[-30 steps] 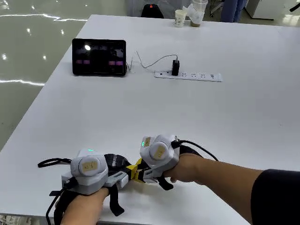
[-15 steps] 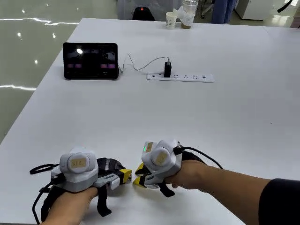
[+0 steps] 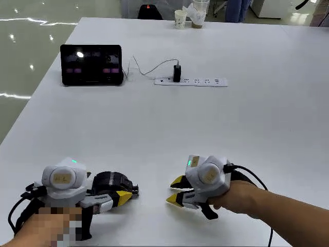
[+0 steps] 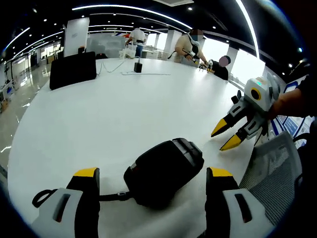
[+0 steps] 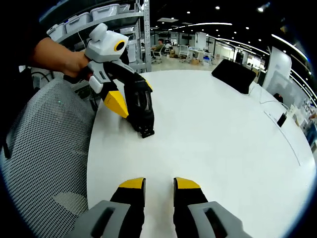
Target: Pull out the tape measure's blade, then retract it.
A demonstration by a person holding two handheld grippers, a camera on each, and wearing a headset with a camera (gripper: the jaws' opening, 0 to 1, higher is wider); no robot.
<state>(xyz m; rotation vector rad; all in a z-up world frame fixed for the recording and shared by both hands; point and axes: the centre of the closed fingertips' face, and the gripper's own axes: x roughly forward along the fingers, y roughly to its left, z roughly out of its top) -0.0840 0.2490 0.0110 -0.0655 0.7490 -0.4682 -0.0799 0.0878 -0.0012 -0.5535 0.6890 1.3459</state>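
A black tape measure (image 3: 109,181) lies on the white table (image 3: 216,128) near its front edge, with its strap trailing toward me. No blade is drawn out of it. My left gripper (image 3: 121,189) stands open around it: in the left gripper view the case (image 4: 163,171) sits between the two wide-spread yellow-tipped fingers (image 4: 86,173). My right gripper (image 3: 175,191) rests a hand's width to the right, slightly open and holding nothing. In the right gripper view, the tape measure (image 5: 139,106) and the left gripper (image 5: 111,101) lie ahead of my right gripper (image 5: 159,184).
A dark tablet (image 3: 91,64) stands at the far left, with a white power strip (image 3: 198,81) and a black charger (image 3: 177,72) beside it. Paper cups (image 3: 180,19) stand at the far edge. A grey mesh chair (image 5: 44,148) is at the table's front.
My right gripper has drawn away to the right from the tape measure. The left gripper and the tape measure have shifted left. The head camera has also moved.
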